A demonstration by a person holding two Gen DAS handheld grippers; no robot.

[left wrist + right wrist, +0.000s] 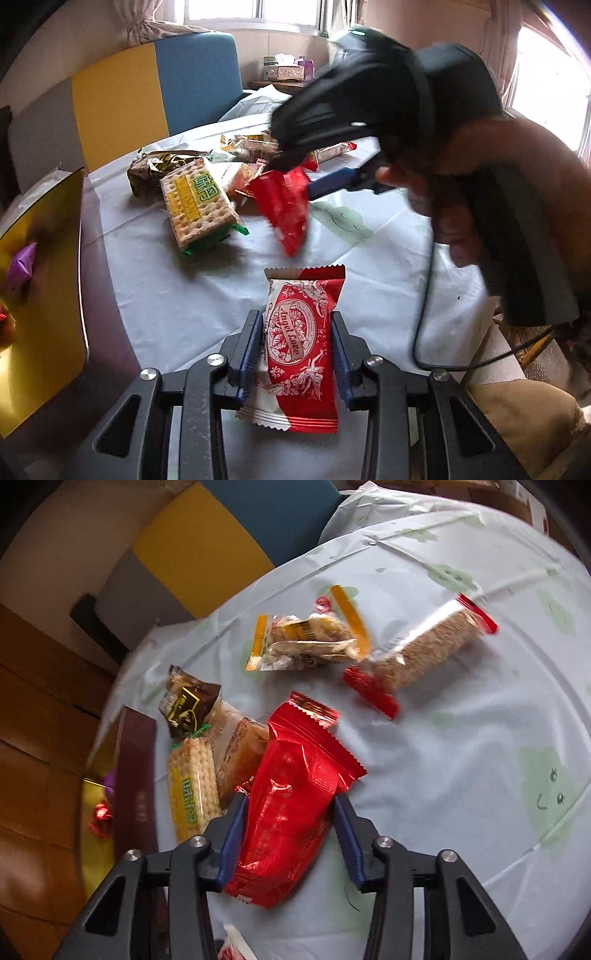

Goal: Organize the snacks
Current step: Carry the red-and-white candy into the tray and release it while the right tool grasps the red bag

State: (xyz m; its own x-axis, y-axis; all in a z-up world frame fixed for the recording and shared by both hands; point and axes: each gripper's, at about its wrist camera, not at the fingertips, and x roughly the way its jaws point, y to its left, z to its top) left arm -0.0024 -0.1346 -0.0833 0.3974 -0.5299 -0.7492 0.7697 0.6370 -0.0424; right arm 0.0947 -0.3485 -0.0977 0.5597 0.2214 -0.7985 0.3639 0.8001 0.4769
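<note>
My left gripper [297, 354] is shut on a red-and-white "Angel Love" snack pack [297, 350], held above the table. My right gripper [288, 830] is shut on a plain red foil snack pack [291, 805]; in the left wrist view the same gripper [291, 166] holds that red pack [290, 210] in the air over the table. A cracker pack with green print [195, 205] [190, 794], a brown pack [186, 701], a peanut pack with orange ends [310, 638] and a sesame bar pack with red ends [421, 653] lie on the table.
A gold-lined box [40, 295] with wrapped candies stands at the table's left edge; its dark red wall [135, 779] shows in the right wrist view. The white tablecloth [461, 757] has green prints. A yellow-and-blue bench back [155, 96] stands behind.
</note>
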